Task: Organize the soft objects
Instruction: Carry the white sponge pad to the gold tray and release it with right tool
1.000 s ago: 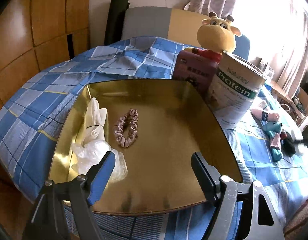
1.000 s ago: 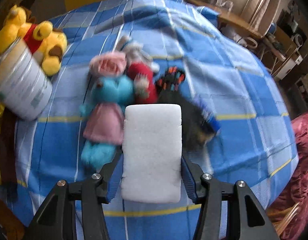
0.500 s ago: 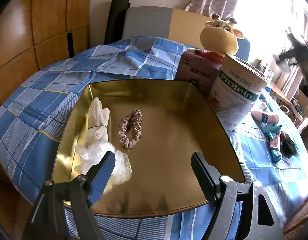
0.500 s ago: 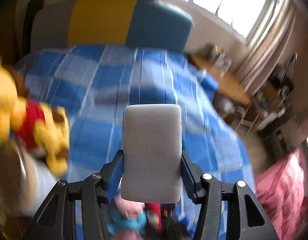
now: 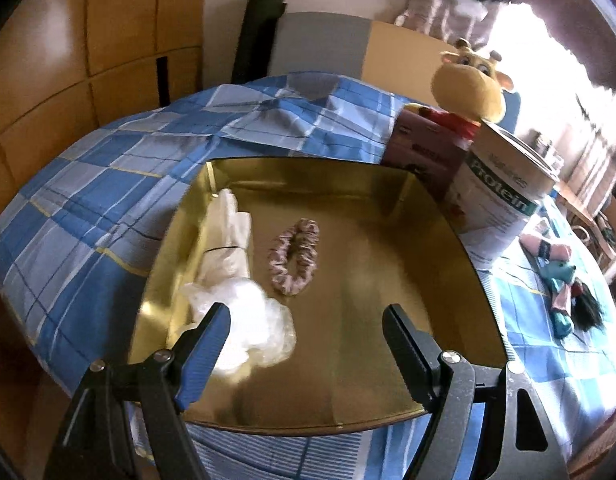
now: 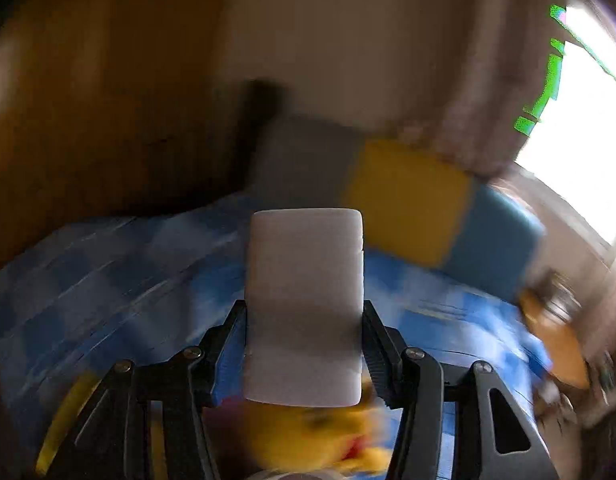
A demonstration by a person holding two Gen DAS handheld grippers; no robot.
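Left gripper [image 5: 306,320] spread wide, nothing btwn the jaws, hanging over the near edge of the gold tray [image 5: 447,236] on the blue checked cloth [image 5: 108,208]. In the tray, along its left wall: a cream fabric bundle [image 5: 228,236] w/ a dark band round it, then crumpled clear plastic [image 5: 248,320] at the near-left corner, partly behind the left finger. Pink scrunchie [image 5: 294,256] flat on the tray floor just right of the bundle, not touching it. Rest of tray floor bare gold. Off the tray's far-right corner: dark pink box [image 5: 419,152], white "Protein" can [image 5: 499,200] just beside it, yellow giraffe plush [image 5: 467,88] behind both. Further right on the cloth, near the table's right edge: small teal-and-pink doll [image 5: 559,284] lying flat w/ a dark tufted item touching it, too small to name. Right gripper [image 6: 304,320] clamped on a white sponge block [image 6: 304,304], pads pressing both long sides, block sticking out upright past the tips. Right view heavily motion-blurred; only the cloth, a grey/yellow/blue cushion [image 6: 403,200] at the far edge and a yellow plush smear below the sponge readable. Bright window at right in both views.
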